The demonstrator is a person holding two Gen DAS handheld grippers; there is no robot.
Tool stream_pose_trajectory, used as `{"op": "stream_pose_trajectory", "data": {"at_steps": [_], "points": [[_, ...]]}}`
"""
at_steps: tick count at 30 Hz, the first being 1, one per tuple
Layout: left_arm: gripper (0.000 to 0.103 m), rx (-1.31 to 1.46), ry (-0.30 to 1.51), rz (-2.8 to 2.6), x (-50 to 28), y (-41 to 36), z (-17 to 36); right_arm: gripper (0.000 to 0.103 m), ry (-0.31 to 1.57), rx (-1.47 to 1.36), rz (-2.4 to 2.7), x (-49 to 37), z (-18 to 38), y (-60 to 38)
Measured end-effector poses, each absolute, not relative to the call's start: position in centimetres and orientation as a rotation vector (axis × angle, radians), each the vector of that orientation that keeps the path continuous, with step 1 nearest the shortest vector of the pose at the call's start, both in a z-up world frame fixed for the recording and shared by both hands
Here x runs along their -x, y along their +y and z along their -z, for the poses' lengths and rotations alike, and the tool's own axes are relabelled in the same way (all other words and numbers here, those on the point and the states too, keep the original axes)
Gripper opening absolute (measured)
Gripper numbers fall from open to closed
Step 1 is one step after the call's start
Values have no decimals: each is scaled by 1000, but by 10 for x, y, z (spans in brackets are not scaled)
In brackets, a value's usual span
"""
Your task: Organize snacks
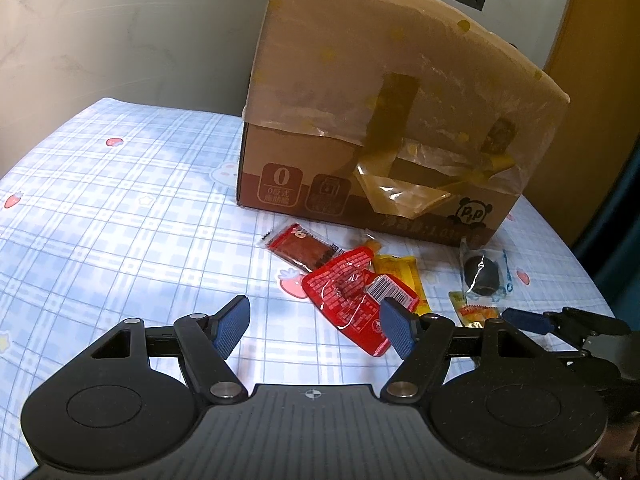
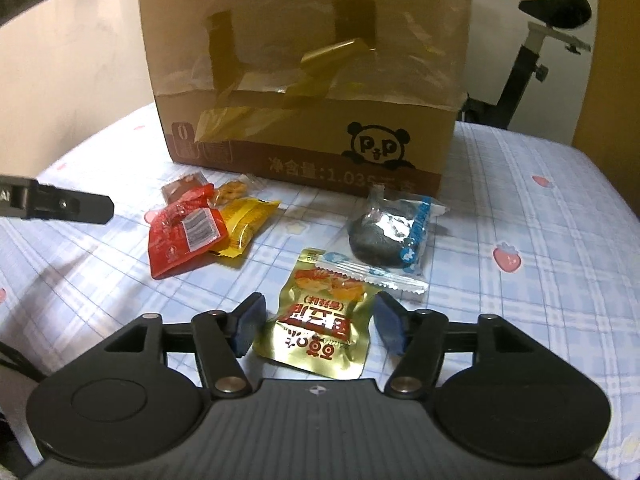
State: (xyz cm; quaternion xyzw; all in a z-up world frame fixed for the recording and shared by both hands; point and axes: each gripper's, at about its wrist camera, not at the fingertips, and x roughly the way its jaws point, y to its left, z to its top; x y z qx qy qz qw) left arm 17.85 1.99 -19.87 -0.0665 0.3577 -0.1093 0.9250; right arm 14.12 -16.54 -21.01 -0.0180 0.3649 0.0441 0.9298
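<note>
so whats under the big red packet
The red packet lies partly on a yellow packet, which sticks out at its right side. Behind it peek a brown snack and a small clear-wrapped one. Anything else beneath is covered.

Snack packets (image 2: 188,236) on tablecloth (image 2: 520,208), before cardboard box (image 2: 304,80).

Cardboard box (image 2: 304,80): matt brown, patched with glossy yellowish tape and wrinkled clear film.
Checked cloth (image 1: 100,208): soft, matt, printed.
Red packet (image 1: 352,304): glossy plastic, strong glare.
Gold packet (image 2: 316,332): shiny foil.
Dark round snack (image 2: 384,236): in crinkled clear wrap.
Left claw (image 1: 314,332) and right claw (image 2: 316,326): matt black plastic, blue ribbed pads, bright metal pivot pins.
</note>
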Motion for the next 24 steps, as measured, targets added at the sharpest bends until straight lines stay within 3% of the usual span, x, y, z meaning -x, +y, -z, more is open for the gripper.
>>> {"op": "stream_pose_trajectory", "data": {"at_steps": [5,7,10,22,24], "points": [[74,140,741,222,-179,21,199,66,733,60,-96,-143,213,-166],[74,139,747,221,-179,20,200,56,721,65,-91,-141,213,-167],[74,141,765,224,-181,18,202,50,699,27,-90,-138,212,-174],[74,162,811,202,-223,-1,209,49,677,-12,-101,-136,212,-179],[70,140,810,195,-231,-8,212,49,676,-15,-101,-136,212,-180]]}}
